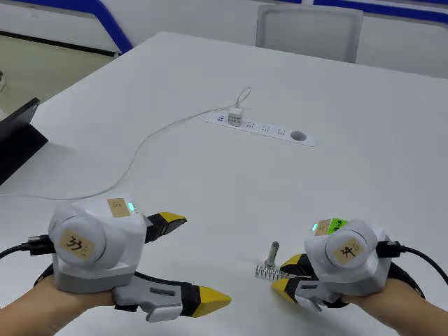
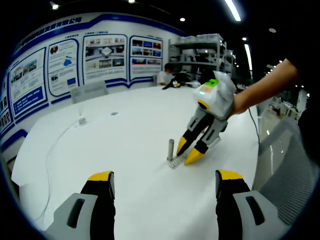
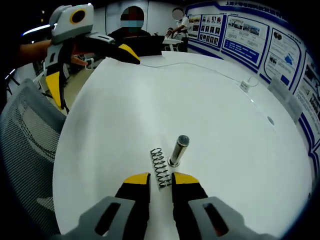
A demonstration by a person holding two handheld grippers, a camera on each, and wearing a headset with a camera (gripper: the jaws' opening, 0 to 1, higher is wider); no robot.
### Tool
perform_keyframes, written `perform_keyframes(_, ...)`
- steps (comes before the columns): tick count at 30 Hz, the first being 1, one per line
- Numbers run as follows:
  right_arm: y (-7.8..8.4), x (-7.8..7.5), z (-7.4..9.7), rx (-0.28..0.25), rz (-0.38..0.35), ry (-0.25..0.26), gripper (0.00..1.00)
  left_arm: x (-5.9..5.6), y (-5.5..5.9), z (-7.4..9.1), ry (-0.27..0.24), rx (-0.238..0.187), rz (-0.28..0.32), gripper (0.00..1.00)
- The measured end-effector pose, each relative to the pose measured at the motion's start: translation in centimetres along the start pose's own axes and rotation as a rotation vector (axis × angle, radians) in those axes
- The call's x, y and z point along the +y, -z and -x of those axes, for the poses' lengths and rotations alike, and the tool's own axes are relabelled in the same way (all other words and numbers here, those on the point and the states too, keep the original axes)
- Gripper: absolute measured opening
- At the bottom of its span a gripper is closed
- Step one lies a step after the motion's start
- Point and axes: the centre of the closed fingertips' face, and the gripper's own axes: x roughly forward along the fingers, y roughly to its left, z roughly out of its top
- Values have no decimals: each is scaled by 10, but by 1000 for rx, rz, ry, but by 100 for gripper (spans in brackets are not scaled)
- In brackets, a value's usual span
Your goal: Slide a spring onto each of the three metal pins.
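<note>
A short metal pin (image 1: 272,252) stands upright on the white table (image 1: 210,175). A small coil spring (image 1: 267,272) lies flat beside its base. My right gripper (image 1: 285,276) has its yellow-tipped jaws closed to a narrow gap on the spring's near end; in the right gripper view the spring (image 3: 159,162) runs out from between the jaws of the right gripper (image 3: 161,179), left of the pin (image 3: 178,150). My left gripper (image 1: 192,259) is held wide open at the lower left, with nothing between its jaws. In the left gripper view, beyond the left gripper (image 2: 164,177), the pin (image 2: 170,149) and spring (image 2: 173,163) sit ahead.
A white power strip (image 1: 266,129) with a plugged charger (image 1: 235,116) and a trailing cable (image 1: 140,150) lies mid-table. A dark tablet (image 1: 17,140) leans at the left edge. A grey chair (image 1: 308,31) stands at the far side, a mesh chair (image 3: 25,130) nearby.
</note>
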Motion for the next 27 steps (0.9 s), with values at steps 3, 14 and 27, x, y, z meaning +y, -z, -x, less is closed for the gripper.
perform_keyframes(3,-1,3,-2,-8,-23,-18,16,1,-1,1,-1,-2,3,85)
perform_keyframes(14,-1,6,-2,-9,-52,-30,11,-4,0,-2,22,8,1,81)
perform_keyframes(27,-14,1,31,-58,-77,-28,11,-20,-14,-11,78,-13,-21,75)
